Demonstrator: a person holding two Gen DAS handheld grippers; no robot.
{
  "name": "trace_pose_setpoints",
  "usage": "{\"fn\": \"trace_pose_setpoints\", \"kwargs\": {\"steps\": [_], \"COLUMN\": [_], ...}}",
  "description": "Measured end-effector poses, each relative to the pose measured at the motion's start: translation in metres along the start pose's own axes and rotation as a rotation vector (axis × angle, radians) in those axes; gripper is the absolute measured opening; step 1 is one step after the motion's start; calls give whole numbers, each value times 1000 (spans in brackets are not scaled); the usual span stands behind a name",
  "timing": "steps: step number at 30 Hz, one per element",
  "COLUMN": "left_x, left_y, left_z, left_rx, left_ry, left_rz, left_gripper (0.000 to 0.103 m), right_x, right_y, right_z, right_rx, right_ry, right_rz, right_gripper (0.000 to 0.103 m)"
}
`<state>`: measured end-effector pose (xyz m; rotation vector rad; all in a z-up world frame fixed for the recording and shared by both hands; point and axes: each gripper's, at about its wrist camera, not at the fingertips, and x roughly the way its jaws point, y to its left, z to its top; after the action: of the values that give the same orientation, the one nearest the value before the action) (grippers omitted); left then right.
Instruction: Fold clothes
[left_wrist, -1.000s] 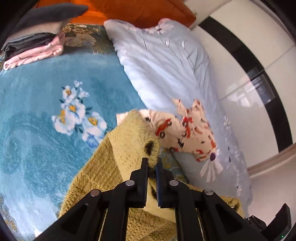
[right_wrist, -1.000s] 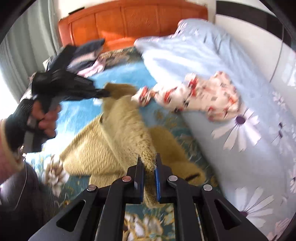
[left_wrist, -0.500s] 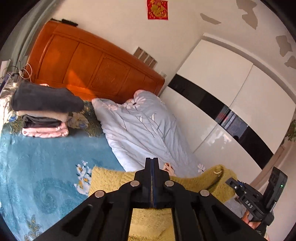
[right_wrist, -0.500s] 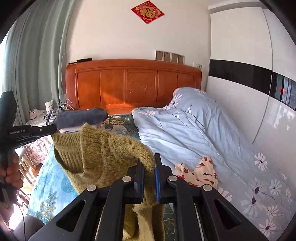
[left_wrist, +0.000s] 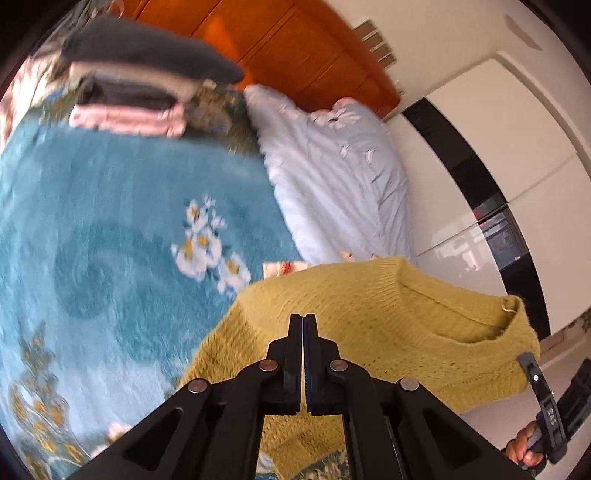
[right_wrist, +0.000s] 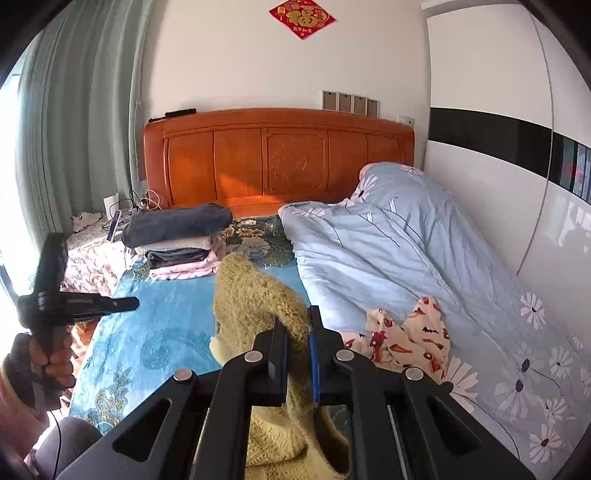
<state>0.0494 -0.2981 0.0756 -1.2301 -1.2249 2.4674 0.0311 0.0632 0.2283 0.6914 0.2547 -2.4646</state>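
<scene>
A yellow-green knit sweater (left_wrist: 388, 321) hangs above the bed, spread between both grippers. My left gripper (left_wrist: 303, 321) is shut on one shoulder of it; the pinched fabric is hidden behind the fingers. My right gripper (right_wrist: 297, 325) is shut on a thick bunch of the same sweater (right_wrist: 258, 295), which drapes down to the blue bedspread (right_wrist: 155, 332). In the right wrist view the left gripper (right_wrist: 125, 303) shows at far left, held by a hand. The bedspread also shows in the left wrist view (left_wrist: 110, 221).
A stack of folded clothes (right_wrist: 177, 240) sits near the orange headboard (right_wrist: 277, 162). A light blue floral duvet (right_wrist: 406, 258) lies along the right side, with a patterned child's garment (right_wrist: 410, 336) on it. A white wardrobe (right_wrist: 498, 147) borders the bed.
Both grippers lifted the sweater off the bed and spread it out in the air. The left gripper has since tilted down toward the bedspread.
</scene>
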Motion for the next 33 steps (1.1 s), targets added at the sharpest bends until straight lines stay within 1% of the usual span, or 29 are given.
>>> {"fn": "trace_pose_setpoints", "kwargs": {"steps": [3, 4, 5, 6, 7, 8, 9, 10, 11, 12, 14, 15, 16, 19, 21, 22, 24, 25, 26, 29, 33], "left_x": [59, 72, 86, 100, 112, 123, 133, 143, 153, 164, 192, 205, 216, 238, 245, 246, 246, 246, 241, 185, 109], "left_y": [20, 19, 18, 16, 14, 10, 5, 1, -1, -1, 7, 12, 17, 27, 29, 29, 31, 32, 32, 29, 24], "left_z": [-14, -22, -25, -28, -29, -27, -24, -21, -16, -12, -4, -1, -1, -6, -9, -11, -15, -17, -19, -23, -28], "left_rx": [-97, -106, -107, -108, -95, -50, -5, 40, 87, 131, 181, 197, 202, 195, 191, 193, 199, 205, 207, 177, 137], "left_ry": [140, 175, 197, 219, 231, 221, 210, 198, 186, 185, 220, 244, 270, 316, 315, 302, 284, 283, 272, 169, 32], "left_rz": [-27, -24, -16, -8, 8, 44, 80, 118, 160, 193, 244, 260, 259, 232, 214, 220, 244, 270, 283, 218, 130], "left_gripper": [7, 12, 18, 22, 29, 36, 41, 54, 60, 60, 61, 62, 62, 62, 60, 59, 33, 9, 10, 8, 7], "right_x": [4, 5, 6, 7, 7, 7, 7, 7, 8, 9, 9, 8, 9, 12, 17, 18, 22, 23, 25, 31, 38], "right_y": [-16, -25, -34, -44, -54, -64, -73, -82, -91, -101, -121, -128, -134, -146, -148, -149, -150, -151, -152, -154, -145], "right_z": [-21, -30, -39, -48, -58, -68, -79, -91, -103, -115, -137, -146, -153, -168, -170, -169, -168, -167, -164, -150, -112], "right_rx": [26, 49, 74, 104, 136, 167, 194, 220, 247, 279, 344, 371, 394, 439, 435, 434, 433, 433, 435, 434, 383], "right_ry": [50, 67, 85, 104, 121, 138, 158, 178, 201, 223, 258, 269, 275, 295, 305, 307, 310, 311, 310, 300, 262], "right_rz": [-17, -27, -38, -49, -53, -58, -72, -87, -103, -114, -132, -141, -146, -153, -154, -154, -155, -156, -156, -154, -148], "right_gripper": [9, 9, 9, 9, 9, 9, 9, 9, 9, 9, 9, 9, 9, 9, 9, 9, 9, 9, 9, 9, 9]}}
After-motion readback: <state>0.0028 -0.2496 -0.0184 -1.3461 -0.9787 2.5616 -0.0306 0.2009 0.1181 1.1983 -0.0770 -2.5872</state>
